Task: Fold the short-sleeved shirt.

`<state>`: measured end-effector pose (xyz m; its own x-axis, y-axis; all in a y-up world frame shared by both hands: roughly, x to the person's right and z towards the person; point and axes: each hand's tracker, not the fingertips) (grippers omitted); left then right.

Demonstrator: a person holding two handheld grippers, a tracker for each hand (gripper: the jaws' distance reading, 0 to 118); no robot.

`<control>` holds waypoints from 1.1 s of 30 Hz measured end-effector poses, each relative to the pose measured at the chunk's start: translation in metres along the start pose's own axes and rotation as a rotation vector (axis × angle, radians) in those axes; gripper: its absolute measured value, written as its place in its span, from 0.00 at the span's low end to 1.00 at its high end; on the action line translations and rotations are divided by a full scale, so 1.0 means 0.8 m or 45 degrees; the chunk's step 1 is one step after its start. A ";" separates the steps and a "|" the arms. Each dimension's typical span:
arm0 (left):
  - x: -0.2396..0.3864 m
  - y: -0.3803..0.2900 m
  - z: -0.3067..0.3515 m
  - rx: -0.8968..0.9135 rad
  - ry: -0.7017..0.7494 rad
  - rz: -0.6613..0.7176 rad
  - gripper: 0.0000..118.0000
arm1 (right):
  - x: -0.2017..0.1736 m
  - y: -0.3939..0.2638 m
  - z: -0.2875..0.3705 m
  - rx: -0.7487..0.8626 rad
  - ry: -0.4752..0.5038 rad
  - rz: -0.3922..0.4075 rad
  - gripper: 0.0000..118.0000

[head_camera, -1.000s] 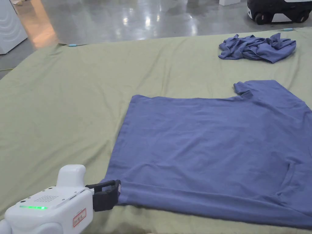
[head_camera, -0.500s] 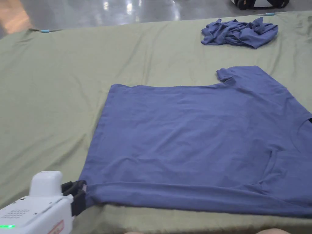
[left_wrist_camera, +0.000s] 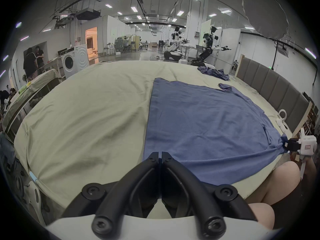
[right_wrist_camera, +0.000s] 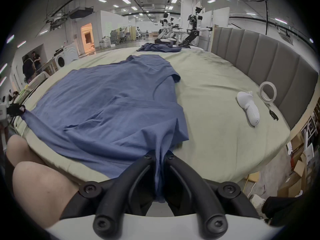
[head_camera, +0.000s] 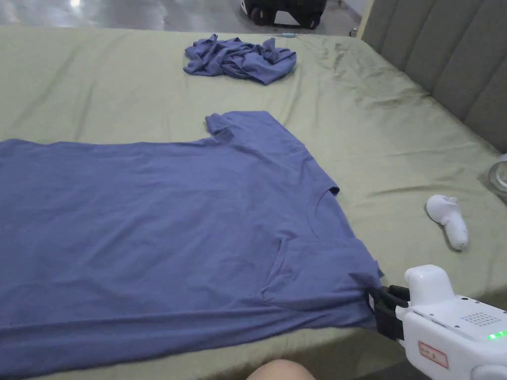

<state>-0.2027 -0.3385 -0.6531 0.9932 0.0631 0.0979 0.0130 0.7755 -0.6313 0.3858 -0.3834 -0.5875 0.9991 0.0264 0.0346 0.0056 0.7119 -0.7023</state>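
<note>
A blue short-sleeved shirt (head_camera: 173, 222) lies spread flat on the green bed sheet (head_camera: 396, 148), collar to the right and hem to the left. At the bed's near edge my right gripper (head_camera: 374, 302) is shut on the near sleeve, with cloth bunched between its jaws (right_wrist_camera: 160, 157). My left gripper (left_wrist_camera: 160, 154) has its jaws together at the shirt's (left_wrist_camera: 207, 122) near hem corner. In the right gripper view that left gripper (right_wrist_camera: 21, 109) grips the corner, and the shirt (right_wrist_camera: 112, 105) is drawn to a point there. The far sleeve is curled over at its end.
A crumpled blue garment (head_camera: 240, 59) lies at the far side of the bed. A white controller (head_camera: 448, 220) and a tape roll (head_camera: 497, 175) sit to the right, near the grey padded headboard (head_camera: 445, 59). The person's knee (head_camera: 279, 368) is against the near edge.
The head camera has swung to the right, from the hem end to the collar end. The shirt lies as before, and the left gripper stayed at the hem corner.
</note>
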 end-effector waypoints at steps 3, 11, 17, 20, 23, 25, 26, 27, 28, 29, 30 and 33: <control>-0.012 0.006 0.005 0.001 0.001 0.018 0.00 | -0.017 0.014 0.026 0.014 -0.040 0.049 0.09; -0.023 0.099 -0.039 -0.015 -0.007 -0.071 0.00 | 0.009 0.158 0.022 -0.044 0.022 0.059 0.09; -0.034 0.121 -0.162 -0.246 -0.021 0.019 0.00 | 0.010 0.214 -0.095 -0.227 -0.030 0.122 0.09; -0.036 0.111 -0.195 -0.287 0.013 0.019 0.01 | 0.018 0.196 -0.149 -0.289 -0.068 0.047 0.11; -0.044 0.096 -0.208 -0.297 0.003 -0.002 0.11 | 0.022 0.168 -0.160 -0.295 -0.157 0.030 0.72; -0.053 0.097 -0.189 -0.210 0.019 0.027 0.87 | 0.036 0.155 -0.146 -0.232 -0.232 -0.009 0.88; -0.060 0.100 -0.176 -0.187 0.095 0.035 1.00 | 0.045 0.151 -0.128 -0.177 -0.215 -0.072 0.88; -0.070 0.103 -0.159 -0.166 0.123 0.060 1.00 | 0.056 0.148 -0.107 -0.115 -0.228 -0.138 0.88; -0.079 0.105 -0.135 -0.092 0.081 0.100 1.00 | 0.063 0.145 -0.083 -0.047 -0.236 -0.190 0.88; -0.081 0.107 -0.103 0.015 0.021 0.123 1.00 | 0.068 0.140 -0.053 0.054 -0.233 -0.227 0.87; -0.083 0.107 -0.076 0.051 0.022 0.120 1.00 | 0.068 0.138 -0.021 0.147 -0.227 -0.239 0.79; -0.065 0.086 0.008 0.135 0.005 0.079 0.96 | 0.049 0.110 0.057 0.266 -0.092 -0.136 0.31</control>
<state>-0.2544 -0.2844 -0.6971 0.9922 0.1107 0.0579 -0.0608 0.8323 -0.5510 0.4234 -0.2880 -0.6156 0.9875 -0.0121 0.1570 0.0945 0.8430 -0.5296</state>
